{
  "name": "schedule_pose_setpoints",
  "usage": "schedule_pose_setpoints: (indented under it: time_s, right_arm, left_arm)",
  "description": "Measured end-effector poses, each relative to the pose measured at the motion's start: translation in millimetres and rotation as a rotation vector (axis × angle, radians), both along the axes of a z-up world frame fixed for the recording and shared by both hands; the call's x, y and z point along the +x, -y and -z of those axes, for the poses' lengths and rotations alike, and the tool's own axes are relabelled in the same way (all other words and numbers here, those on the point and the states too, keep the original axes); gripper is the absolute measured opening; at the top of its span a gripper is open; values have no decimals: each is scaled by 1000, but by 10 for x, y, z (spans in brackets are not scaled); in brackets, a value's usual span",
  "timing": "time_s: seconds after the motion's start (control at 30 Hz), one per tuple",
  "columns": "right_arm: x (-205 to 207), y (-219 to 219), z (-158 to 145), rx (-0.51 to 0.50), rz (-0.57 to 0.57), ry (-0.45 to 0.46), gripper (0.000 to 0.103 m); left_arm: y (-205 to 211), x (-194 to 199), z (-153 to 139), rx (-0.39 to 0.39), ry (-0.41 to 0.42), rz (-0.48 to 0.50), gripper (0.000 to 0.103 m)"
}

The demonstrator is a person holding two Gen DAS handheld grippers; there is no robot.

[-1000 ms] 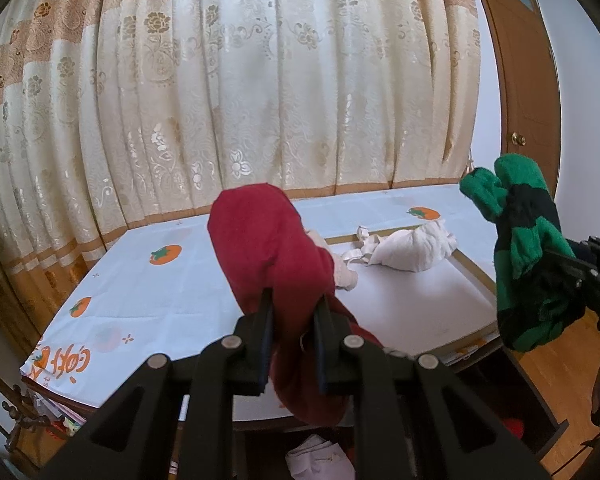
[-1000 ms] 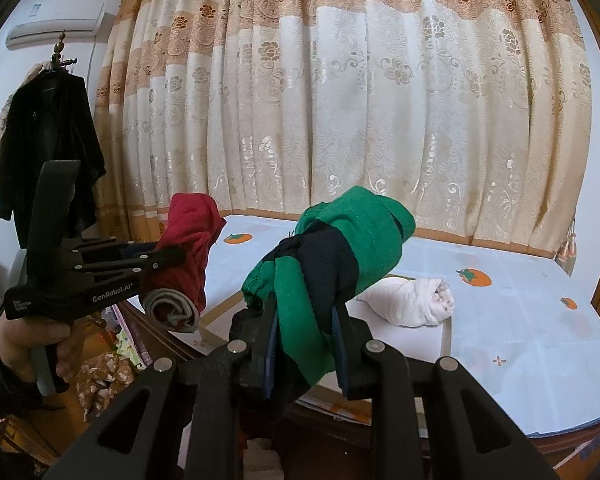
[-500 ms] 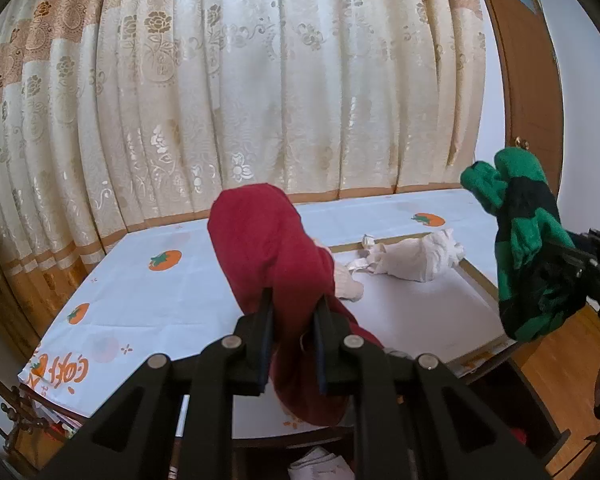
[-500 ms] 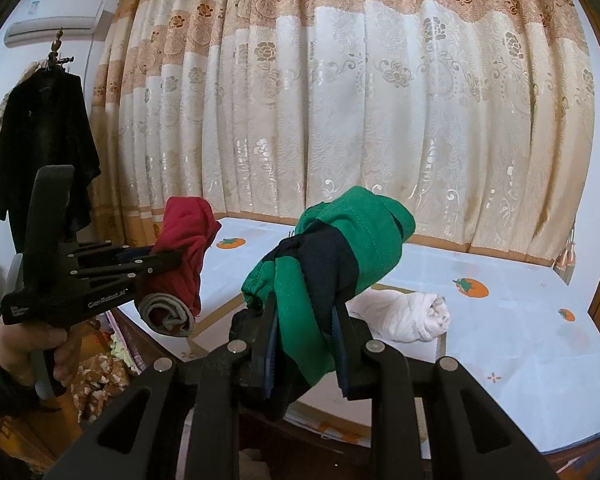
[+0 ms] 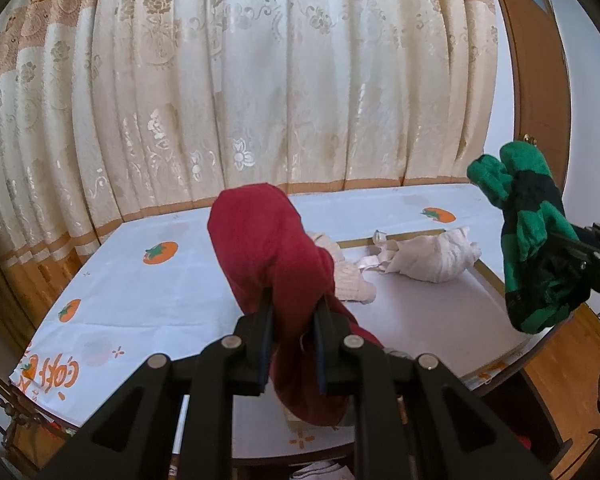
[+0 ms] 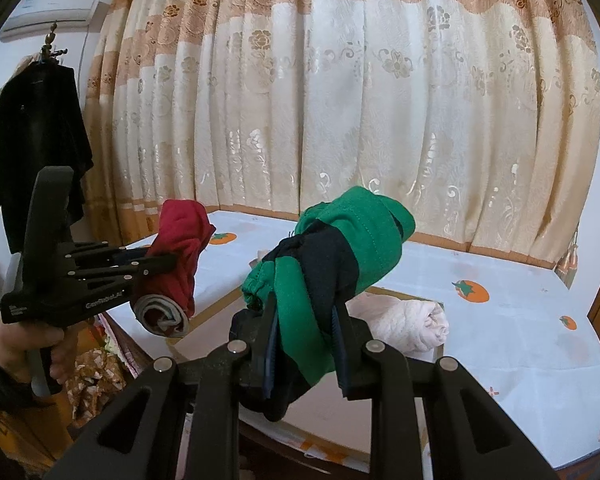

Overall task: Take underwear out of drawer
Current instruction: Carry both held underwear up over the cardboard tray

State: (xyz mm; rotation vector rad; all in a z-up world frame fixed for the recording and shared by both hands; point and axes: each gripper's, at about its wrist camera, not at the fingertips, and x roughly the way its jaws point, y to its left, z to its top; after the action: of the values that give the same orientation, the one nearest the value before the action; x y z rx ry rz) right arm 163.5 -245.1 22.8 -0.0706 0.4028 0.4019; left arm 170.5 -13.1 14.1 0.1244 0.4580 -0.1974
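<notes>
A: What is the left gripper point(image 5: 292, 320) holding?

B: Its jaws are pinching a rolled-up dark red cloth underwear point(image 5: 272, 248). The roll sticks up above the jaws and hangs down below them too. It is up in the air over the near edge of the table point(image 5: 148, 300).

A: And the right gripper point(image 6: 304, 328)?

B: Its jaws are pinching a rolled green underwear with a dark navy band point(image 6: 332, 256). That one is in the air too, above the near edge of the table.

A: Can you see both from each side?

B: Yes. From the left wrist, the green roll point(image 5: 528, 248) is at the right. From the right wrist, the red roll point(image 6: 176, 264) is at the left, and a hand point(image 6: 24, 348) holds that gripper's handle.

A: What is on the table?

B: A white cloth with orange fruit pictures point(image 6: 520, 336) covers it. A bunched white cloth bundle point(image 5: 436, 256) lies on it, toward the middle, well apart from both rolls. A cream and tan flowered curtain point(image 5: 260, 80) hangs behind the far edge.
</notes>
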Motion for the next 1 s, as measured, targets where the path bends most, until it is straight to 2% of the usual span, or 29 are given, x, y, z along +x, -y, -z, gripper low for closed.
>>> schedule_pose_setpoints:
  time_s: [0.43, 1.0]
  right_arm:
    - [367, -26, 104, -53, 12, -35, 25]
    - [905, 113, 196, -152, 57, -82, 25]
  left_arm:
    - [93, 371, 11, -12, -43, 37, 15]
    - [568, 836, 7, 12, -81, 134, 15]
